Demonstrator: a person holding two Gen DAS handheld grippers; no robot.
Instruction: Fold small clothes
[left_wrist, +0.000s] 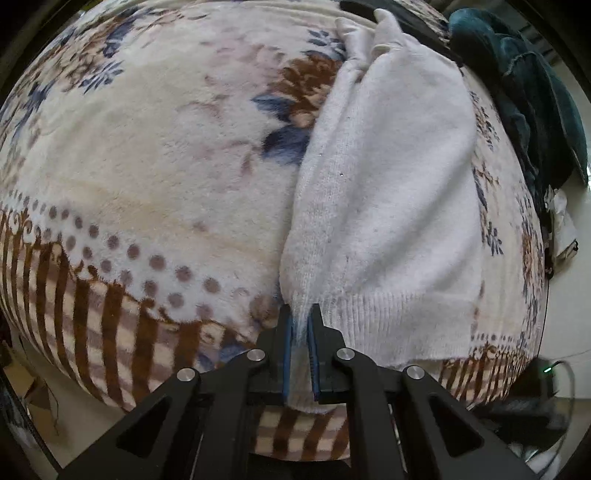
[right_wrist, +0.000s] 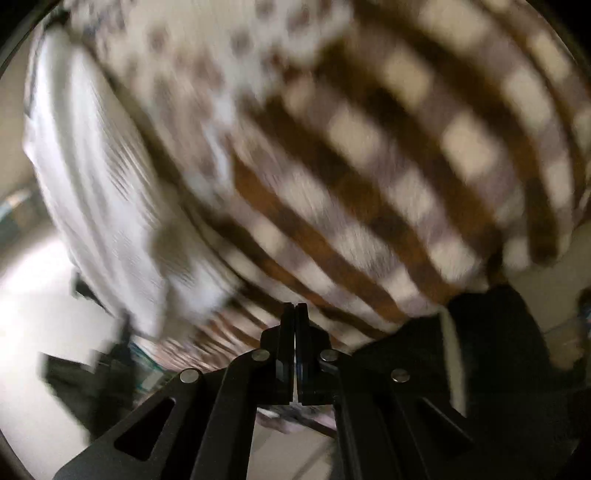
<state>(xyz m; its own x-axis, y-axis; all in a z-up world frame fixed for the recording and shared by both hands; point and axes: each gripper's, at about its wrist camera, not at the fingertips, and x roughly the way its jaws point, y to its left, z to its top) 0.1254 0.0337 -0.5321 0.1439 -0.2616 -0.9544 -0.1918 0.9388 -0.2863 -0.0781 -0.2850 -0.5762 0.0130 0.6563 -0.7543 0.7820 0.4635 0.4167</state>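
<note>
Left fingers (left_wrist: 300, 314) pinching white sweater (left_wrist: 388, 206) hem, right fingers (right_wrist: 295, 314) closed, empty — floral blanket (left_wrist: 147, 147) beneath, blurred.

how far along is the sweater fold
Partly done: the white knit sweater lies on the floral blanket as a narrow lengthwise strip. In hand: the left gripper pinches its ribbed hem corner. The right gripper is shut, apparently holding nothing. Left: folding it crosswise, hem toward the far end.
</note>
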